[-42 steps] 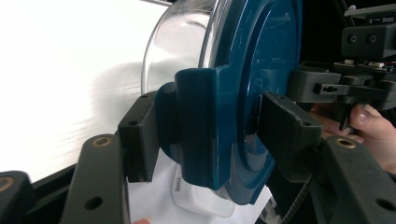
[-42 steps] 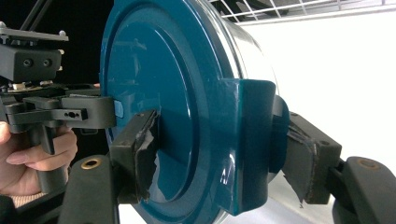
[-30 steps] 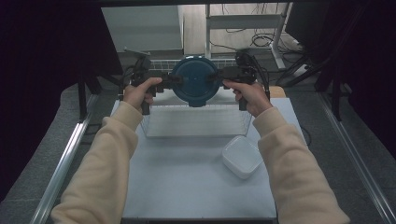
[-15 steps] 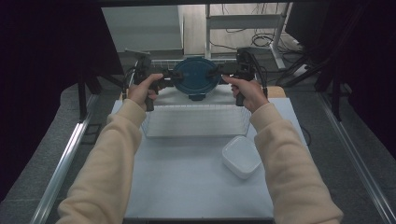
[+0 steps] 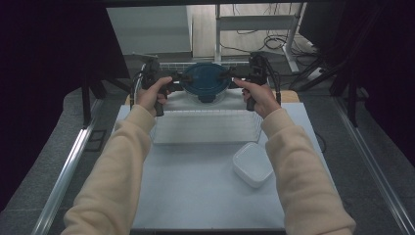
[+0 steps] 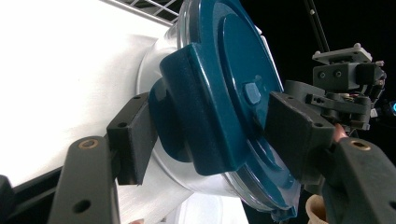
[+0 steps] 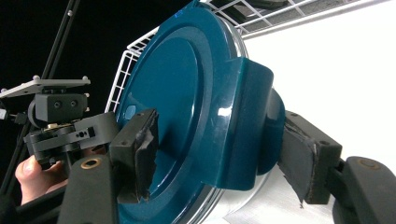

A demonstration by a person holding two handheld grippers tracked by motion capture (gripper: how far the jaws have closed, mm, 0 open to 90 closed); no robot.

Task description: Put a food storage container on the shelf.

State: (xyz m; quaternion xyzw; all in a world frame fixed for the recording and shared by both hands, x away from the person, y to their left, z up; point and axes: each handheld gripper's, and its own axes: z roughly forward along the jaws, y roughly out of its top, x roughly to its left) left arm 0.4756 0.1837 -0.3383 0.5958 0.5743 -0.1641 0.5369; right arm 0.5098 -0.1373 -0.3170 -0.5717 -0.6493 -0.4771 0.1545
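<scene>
the left gripper (image 5: 177, 82) reaches in from the left of the high view, its two black jaws straddling the left latch tab (image 6: 196, 112) of the blue lid (image 5: 205, 81); its jaws have just been opening, and in the left gripper view one pad (image 6: 136, 140) stands just off the underside of the tab while the other (image 6: 292, 130) lies against the lid's top face — a slackening hold, no clamp. the right gripper (image 5: 235, 77) mirrors it from the right side; its pads (image 7: 137, 149) bracket the right latch tab (image 7: 247, 121), one on the lid's top and one under the tab, seemingly in contact — gripping the lid. outward from both, the lid caps a clear round container (image 6: 159, 60) that sits at the far end of the white table (image 5: 195, 196), just beyond the white wire rack (image 5: 205, 127); a small clear lidded box (image 5: 252, 164) lies nearer the person, well apart. the relation that matters: the container lies squarely between the two grippers, its tabs on a left-right line, each hand equally near its own tab; any next lift or release likely needs both sides acting evenly.
</scene>
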